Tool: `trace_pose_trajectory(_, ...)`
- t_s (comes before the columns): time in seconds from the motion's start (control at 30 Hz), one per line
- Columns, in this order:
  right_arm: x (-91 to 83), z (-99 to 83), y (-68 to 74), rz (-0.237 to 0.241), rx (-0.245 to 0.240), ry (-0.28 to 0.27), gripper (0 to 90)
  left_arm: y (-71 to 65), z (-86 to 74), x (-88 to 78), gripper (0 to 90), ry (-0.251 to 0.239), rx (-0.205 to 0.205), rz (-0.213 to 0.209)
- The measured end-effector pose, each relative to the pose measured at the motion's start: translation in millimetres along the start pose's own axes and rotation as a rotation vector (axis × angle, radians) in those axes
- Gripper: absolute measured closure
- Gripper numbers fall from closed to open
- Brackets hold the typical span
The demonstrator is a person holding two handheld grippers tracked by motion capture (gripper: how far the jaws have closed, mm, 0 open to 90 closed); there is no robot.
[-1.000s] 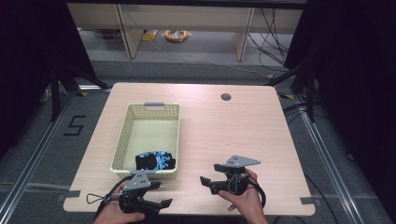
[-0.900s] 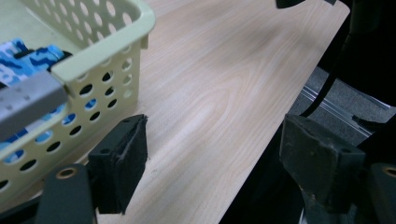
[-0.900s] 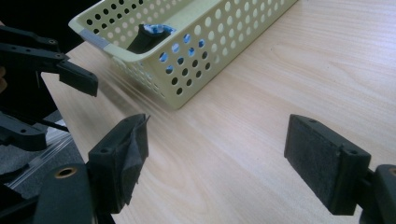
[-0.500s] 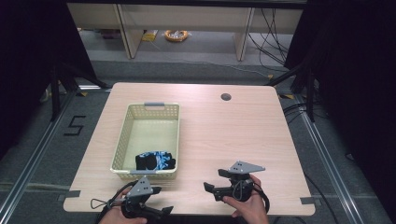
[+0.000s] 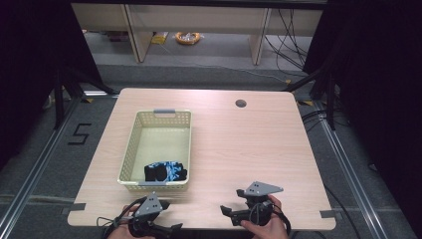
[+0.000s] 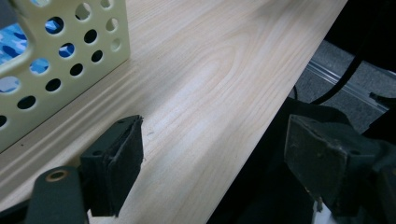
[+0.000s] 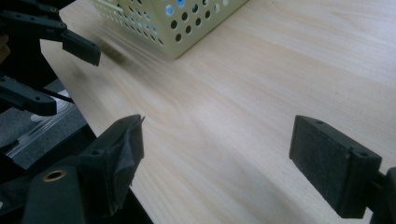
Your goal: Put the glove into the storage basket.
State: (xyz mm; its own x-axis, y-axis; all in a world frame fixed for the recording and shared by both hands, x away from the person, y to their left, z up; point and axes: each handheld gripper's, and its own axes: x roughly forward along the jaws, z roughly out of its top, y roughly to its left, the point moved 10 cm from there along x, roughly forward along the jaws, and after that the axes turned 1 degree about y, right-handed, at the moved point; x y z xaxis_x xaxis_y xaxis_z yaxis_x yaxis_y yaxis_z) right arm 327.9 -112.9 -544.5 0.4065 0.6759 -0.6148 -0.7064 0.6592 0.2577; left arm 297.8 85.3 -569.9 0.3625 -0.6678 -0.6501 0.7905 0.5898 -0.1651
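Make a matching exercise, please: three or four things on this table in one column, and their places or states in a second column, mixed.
Things:
1. basket
2. black and blue cloth
3. right gripper
4. dark round hole

Places or states:
A. far side of the table
B. inside the basket
C. left half of the table
D. near edge, fingers apart, nothing between

Pairs: 1-C, 2-B, 3-D, 4-A

Black-and-blue cloth, perhaps a glove (image 5: 165, 171), lies in basket (image 5: 130, 149).

Even overhead light falls on the table (image 5: 239, 144), bright wood against black surrounds left and right. The high view is soft and grainy. In the gripper views the basket (image 7: 187, 18) casts a faint shadow; near pads (image 6: 116, 158) blur slightly.
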Motion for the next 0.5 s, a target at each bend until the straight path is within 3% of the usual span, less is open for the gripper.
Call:
trace_pose_trajectory(0.1, -0.2, -5.3, 0.2, -0.015, -0.012, 0.015, 18.4, -3.0, 0.1, 0.4, 19.3, -0.024, -0.004, -0.009)
trace_pose_trajectory(0.13, -0.4, -6.9, -1.6, -0.038, -0.019, 0.020, 18.4, -2.3, -3.5, -0.4, 19.3, 0.001, -0.009, -0.001)
trace_pose_trajectory(0.17, -1.8, -9.7, 0.0, -0.036, -0.017, 0.036, 18.3, -2.1, -4.0, -0.8, 19.3, 0.001, 0.015, 0.000)
trace_pose_trajectory(0.2, -1.9, -11.4, 1.8, -0.036, -0.003, 0.042, 18.2, -5.6, -2.7, 0.3, 19.4, -0.019, -0.001, -0.016)
trace_pose_trajectory(0.23, -0.7, -12.3, 2.2, -0.021, -0.020, 0.036, 18.1, -4.6, -5.7, -0.4, 19.5, 0.003, -0.003, -0.002)
trace_pose_trajectory(0.27, -1.6, -14.5, 3.7, -0.023, -0.007, 0.049, 18.1, -6.4, -5.3, 0.0, 19.5, -0.005, -0.001, -0.009)
trace_pose_trajectory(0.3, -2.7, -15.4, 1.3, -0.042, -0.028, 0.049, 18.0, -6.3, -7.4, -0.1, 19.6, 0.010, 0.008, -0.004)
trace_pose_trajectory(0.33, -2.9, -16.8, 1.9, -0.045, -0.021, 0.047, 18.0, -6.1, -7.6, 0.1, 19.6, 0.009, 0.022, -0.003)
trace_pose_trajectory(0.37, -2.7, -17.9, 3.2, -0.032, -0.020, 0.051, 18.0, -9.9, -6.0, 1.0, 19.6, -0.008, 0.005, -0.017)
trace_pose_trajectory(0.4, -3.1, -19.5, 4.8, -0.031, -0.005, 0.056, 18.0, -8.1, -8.3, 1.0, 19.7, 0.012, 0.018, -0.007)
trace_pose_trajectory(0.43, -2.5, -19.9, 3.7, -0.028, -0.024, 0.051, 18.0, -7.3, -7.8, 0.8, 19.8, 0.012, 0.039, -0.006)
trace_pose_trajectory(0.5, -4.5, -22.1, 3.0, -0.051, -0.018, 0.066, 18.0, -8.4, -6.2, 1.1, 19.8, -0.004, 0.007, -0.009)
